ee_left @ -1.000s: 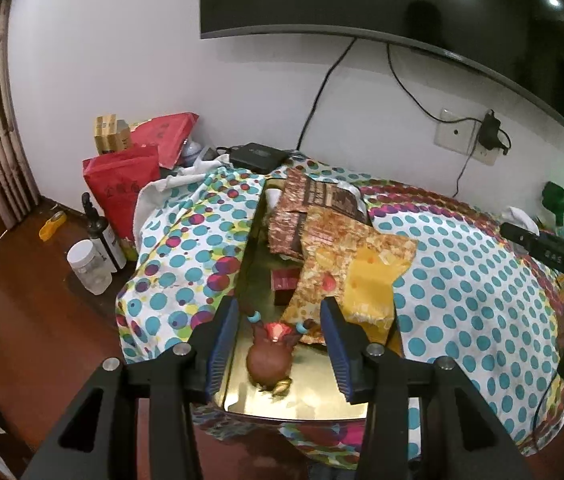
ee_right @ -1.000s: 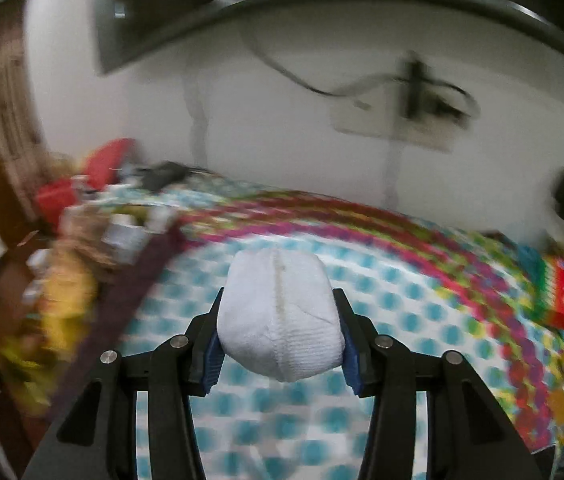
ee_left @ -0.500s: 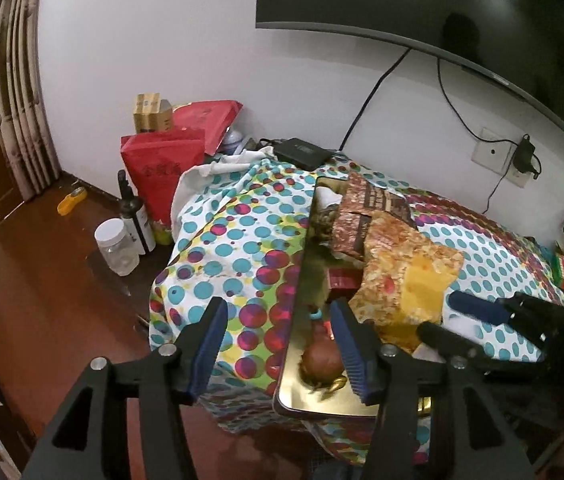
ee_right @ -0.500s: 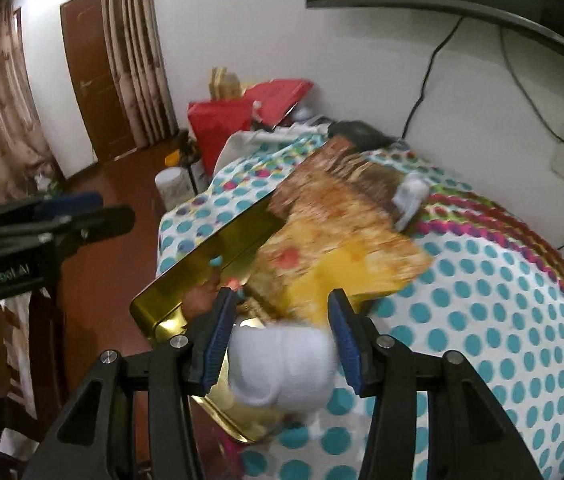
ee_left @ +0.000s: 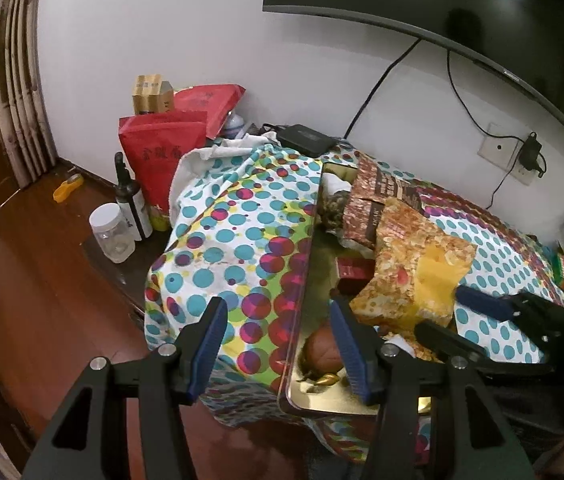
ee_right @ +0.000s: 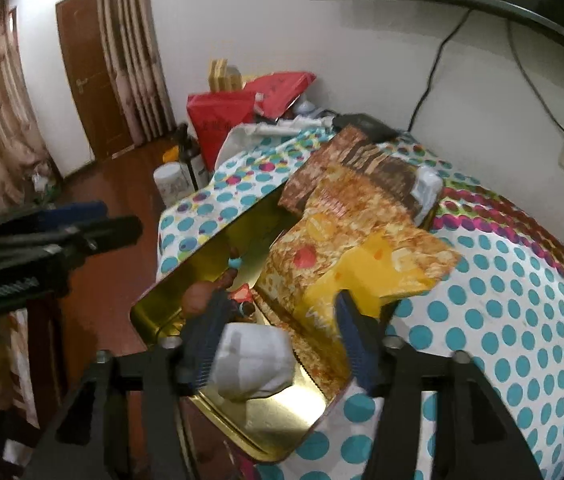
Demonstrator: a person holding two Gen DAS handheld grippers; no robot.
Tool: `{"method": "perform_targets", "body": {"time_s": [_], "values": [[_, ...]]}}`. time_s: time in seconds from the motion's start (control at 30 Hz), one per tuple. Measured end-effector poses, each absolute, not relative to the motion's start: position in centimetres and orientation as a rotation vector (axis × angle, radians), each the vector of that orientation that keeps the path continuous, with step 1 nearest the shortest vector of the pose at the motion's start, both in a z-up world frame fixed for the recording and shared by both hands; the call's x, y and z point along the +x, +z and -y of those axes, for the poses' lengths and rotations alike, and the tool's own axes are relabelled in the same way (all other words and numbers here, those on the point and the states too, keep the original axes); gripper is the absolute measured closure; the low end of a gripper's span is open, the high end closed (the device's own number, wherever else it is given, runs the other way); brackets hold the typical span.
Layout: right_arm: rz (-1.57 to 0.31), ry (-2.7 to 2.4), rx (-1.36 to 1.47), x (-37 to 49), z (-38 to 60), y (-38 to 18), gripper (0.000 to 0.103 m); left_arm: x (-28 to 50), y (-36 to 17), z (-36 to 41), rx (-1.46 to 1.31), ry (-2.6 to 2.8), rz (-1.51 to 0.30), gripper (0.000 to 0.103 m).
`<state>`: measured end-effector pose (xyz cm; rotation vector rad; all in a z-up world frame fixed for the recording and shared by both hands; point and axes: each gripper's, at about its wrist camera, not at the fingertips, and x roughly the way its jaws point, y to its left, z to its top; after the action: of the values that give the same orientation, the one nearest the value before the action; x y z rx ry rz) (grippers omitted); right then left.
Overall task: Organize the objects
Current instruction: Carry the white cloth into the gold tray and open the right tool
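Two snack bags (ee_right: 358,240) crowd the gold tray (ee_right: 282,408) at the tabletop's edge. Your right tongs (ee_right: 278,332) have just opened; the white bundle (ee_right: 256,360) sits between them in the tray. Left tongs (ee_left: 278,344) gape empty.

Left wrist view: close above the near left corner of the table with the polka-dot cloth (ee_left: 218,240), looking steeply down along its fingers, toward the white wall. Right wrist view: close over the shiny gold metal tray (ee_right: 282,408), angled down and leftward toward the brown wooden door (ee_right: 90,80). Both share the tray (ee_left: 322,400), the yellow-orange snack bag (ee_left: 414,276) (ee_right: 346,256) and the red paper bag (ee_left: 162,156) (ee_right: 218,120). Each sees the other gripper.
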<state>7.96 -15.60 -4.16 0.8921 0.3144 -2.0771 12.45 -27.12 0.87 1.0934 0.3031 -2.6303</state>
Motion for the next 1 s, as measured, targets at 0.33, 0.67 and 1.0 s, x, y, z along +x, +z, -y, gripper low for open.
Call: {"method": "perform_targets", "body": {"time_s": [0.33, 0.67, 1.0], "values": [[-0.22, -2.31, 0.882, 5.7, 9.6, -1.4, 0.001, 10.9, 1.2, 23.8, 1.141, -2.674, -0.236, 0.046], [-0.133, -2.439, 0.994, 3.7, 2.9, -1.7, 0.0, 9.1, 1.4, 20.0, 1.191, -2.672, -0.179, 0.033], [-0.071, -2.486, 1.026, 3.9, 0.2, -1.7, 0.0, 7.6, 1.1, 17.5, 1.252, -2.665, -0.213, 0.025]]}}
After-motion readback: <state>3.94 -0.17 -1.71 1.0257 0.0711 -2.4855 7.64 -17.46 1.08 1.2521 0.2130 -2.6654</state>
